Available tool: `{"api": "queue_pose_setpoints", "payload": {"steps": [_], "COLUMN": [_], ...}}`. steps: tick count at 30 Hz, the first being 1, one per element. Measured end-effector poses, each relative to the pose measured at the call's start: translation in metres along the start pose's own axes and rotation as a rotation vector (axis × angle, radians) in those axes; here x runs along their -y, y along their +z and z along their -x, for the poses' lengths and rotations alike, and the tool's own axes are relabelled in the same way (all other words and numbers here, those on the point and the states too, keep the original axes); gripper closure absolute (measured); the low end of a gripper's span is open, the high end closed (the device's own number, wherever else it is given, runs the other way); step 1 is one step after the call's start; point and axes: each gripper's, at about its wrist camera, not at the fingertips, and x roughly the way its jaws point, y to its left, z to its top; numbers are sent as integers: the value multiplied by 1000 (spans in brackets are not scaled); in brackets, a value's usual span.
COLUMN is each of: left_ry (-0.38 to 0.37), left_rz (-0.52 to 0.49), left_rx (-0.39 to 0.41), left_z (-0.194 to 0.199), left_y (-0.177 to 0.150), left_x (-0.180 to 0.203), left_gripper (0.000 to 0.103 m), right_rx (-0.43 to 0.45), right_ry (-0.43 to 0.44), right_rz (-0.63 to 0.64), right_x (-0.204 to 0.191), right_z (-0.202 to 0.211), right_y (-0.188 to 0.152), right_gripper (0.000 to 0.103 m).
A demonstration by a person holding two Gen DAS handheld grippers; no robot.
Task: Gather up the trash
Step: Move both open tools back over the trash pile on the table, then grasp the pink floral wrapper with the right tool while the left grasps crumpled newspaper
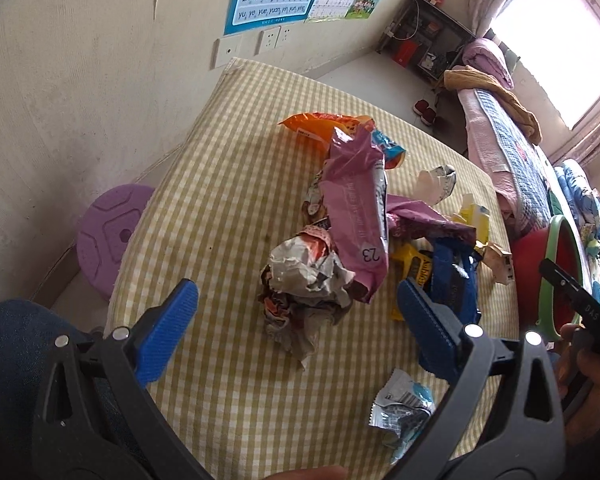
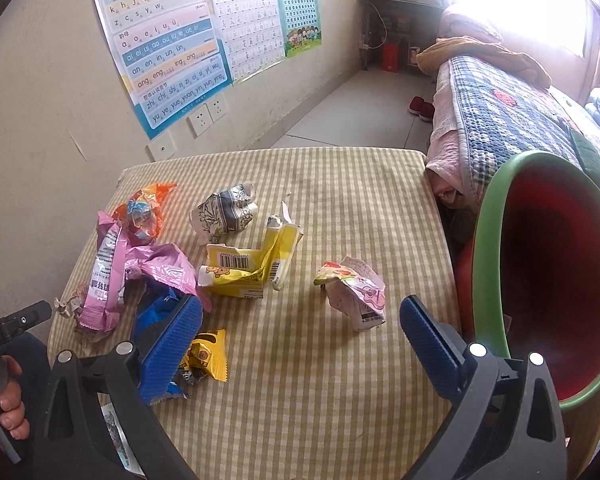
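Several pieces of trash lie on a checked tablecloth [image 1: 228, 208]. In the left wrist view my left gripper [image 1: 298, 312] is open and empty, its fingers either side of a crumpled grey wrapper [image 1: 304, 280], just short of it. A pink bag [image 1: 356, 216], an orange packet [image 1: 320, 124] and a small silver-blue wrapper [image 1: 400, 408] lie around. In the right wrist view my right gripper [image 2: 300, 328] is open and empty above the cloth [image 2: 340, 400]. A crumpled pink-white wrapper [image 2: 356, 292] lies just ahead of it. A torn yellow carton [image 2: 248, 268] and a blue wrapper [image 2: 160, 316] lie to the left.
A red bin with a green rim [image 2: 548, 272] stands at the table's right edge, also in the left wrist view [image 1: 556, 264]. A purple stool [image 1: 108, 236] stands left of the table by the wall. A bed with quilts [image 2: 520, 112] runs along the right.
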Motion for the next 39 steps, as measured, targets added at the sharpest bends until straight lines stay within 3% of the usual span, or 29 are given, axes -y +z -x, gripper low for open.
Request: {"api": "queue_pose_setpoints", "payload": {"steps": [13,19,22,27,39], "left_ry": [2,-30,-51,-93,-100], "left_rz": [22,10,7,-5,-18], "left_rx": [-56,-61,-66,-62,-35], "left_z": [-39,-50,-52,-51,-43], "left_y": [4,5,5,5,6], "left_x": [-13,-11,-9,-4,-1], "left_gripper": [11,17,24,45,63], "right_rx": [-60,-92,-99,-131,-75], "right_ry": [-106,-114,-123,-130,-118], "right_rz": [2,9,35,53,51], "right_x": [24,30,27,25,17], "right_z": [-59,-77,-81,-88,-66], "right_y": [1,-3,-4,-8,-9], "right_gripper": [8,19,26,57,57]}}
